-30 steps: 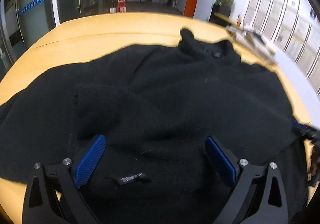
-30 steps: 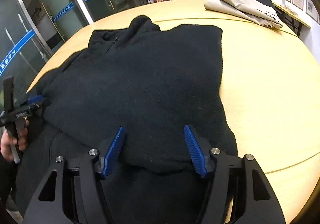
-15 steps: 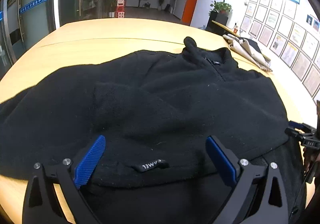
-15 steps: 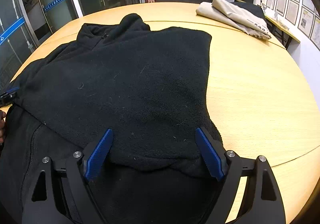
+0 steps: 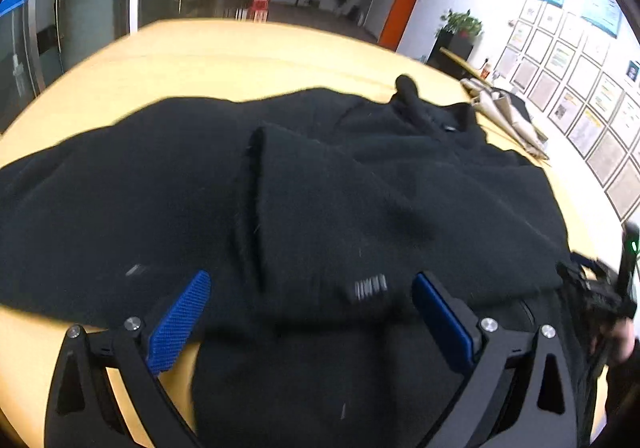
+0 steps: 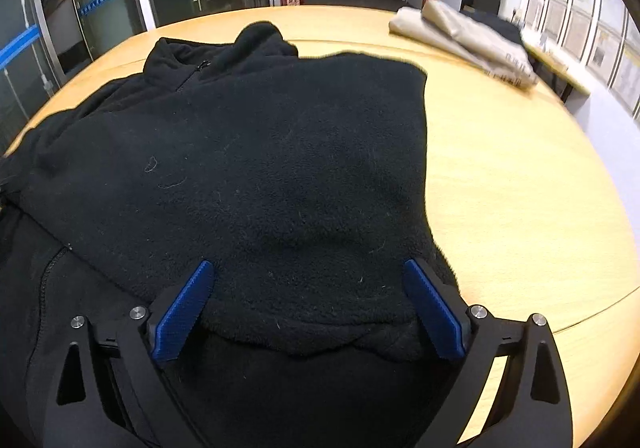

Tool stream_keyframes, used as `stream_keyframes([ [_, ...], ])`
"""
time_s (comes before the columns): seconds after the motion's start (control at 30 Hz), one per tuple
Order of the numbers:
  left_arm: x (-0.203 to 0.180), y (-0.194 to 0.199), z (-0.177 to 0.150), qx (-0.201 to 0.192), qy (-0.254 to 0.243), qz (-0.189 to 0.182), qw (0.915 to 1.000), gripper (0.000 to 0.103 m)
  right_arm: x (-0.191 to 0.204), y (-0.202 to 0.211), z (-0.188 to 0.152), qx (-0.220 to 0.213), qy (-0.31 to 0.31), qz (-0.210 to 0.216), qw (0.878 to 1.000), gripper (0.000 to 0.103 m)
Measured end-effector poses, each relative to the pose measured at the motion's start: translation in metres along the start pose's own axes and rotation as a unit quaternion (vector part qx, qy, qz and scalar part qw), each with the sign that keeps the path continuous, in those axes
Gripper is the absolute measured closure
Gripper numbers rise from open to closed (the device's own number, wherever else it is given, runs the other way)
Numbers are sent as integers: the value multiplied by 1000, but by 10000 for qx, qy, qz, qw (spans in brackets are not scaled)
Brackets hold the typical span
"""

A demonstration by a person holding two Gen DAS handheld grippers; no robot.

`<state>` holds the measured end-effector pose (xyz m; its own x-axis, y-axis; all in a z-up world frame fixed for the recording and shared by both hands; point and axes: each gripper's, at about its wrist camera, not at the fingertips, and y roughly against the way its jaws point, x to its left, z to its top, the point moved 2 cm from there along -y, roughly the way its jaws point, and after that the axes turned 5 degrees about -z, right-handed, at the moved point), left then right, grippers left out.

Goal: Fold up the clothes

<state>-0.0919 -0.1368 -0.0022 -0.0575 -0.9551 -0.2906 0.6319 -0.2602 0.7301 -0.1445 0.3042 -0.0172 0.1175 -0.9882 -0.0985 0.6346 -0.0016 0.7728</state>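
Observation:
A black fleece jacket (image 5: pixel 320 187) lies spread on the round wooden table (image 5: pixel 200 59), one sleeve folded across its chest with the cuff (image 5: pixel 256 143) lying on top. My left gripper (image 5: pixel 310 304) hangs open just above the lower hem, near a small label (image 5: pixel 370 286). In the right wrist view the jacket (image 6: pixel 260 167) has a folded-over edge lying between the wide pads of my right gripper (image 6: pixel 310 300). Its jaws are opening and the pads do not press on the fleece. The right gripper (image 5: pixel 600 292) and a hand also show at the left wrist view's right edge.
A folded beige garment (image 6: pixel 468 35) lies on the far right of the table (image 6: pixel 520 187), also seen as the beige garment (image 5: pixel 504 107) in the left wrist view. Glass doors and a wall of framed sheets surround the table. The jacket's front hem reaches the near table edge.
The right gripper's jaws have spread from half shut to wide, letting go of the folded edge. The left gripper has slid left along the hem; it has left the right wrist view.

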Motion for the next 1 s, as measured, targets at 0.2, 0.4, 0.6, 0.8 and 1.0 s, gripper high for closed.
stream_keyframes([
  [0.2,1,53,-12,-329,-30,21,9995,0,102,52,38,-1026,821,1277,9831,6],
  [0.4,7,93,-15,-621,-213,314,9973,0,253,39,50,-1109,2066,2203,9468,12],
  [0.6,31,109,-24,-667,-79,565,9961,0,351,-4,47,-464,2693,2326,9334,54],
  [0.8,44,117,-29,-753,2,619,9952,0,355,9,46,-554,2713,2489,9281,80],
  [1.0,32,117,-18,-839,-135,495,9951,0,345,2,41,-166,2431,2960,9236,69],
])
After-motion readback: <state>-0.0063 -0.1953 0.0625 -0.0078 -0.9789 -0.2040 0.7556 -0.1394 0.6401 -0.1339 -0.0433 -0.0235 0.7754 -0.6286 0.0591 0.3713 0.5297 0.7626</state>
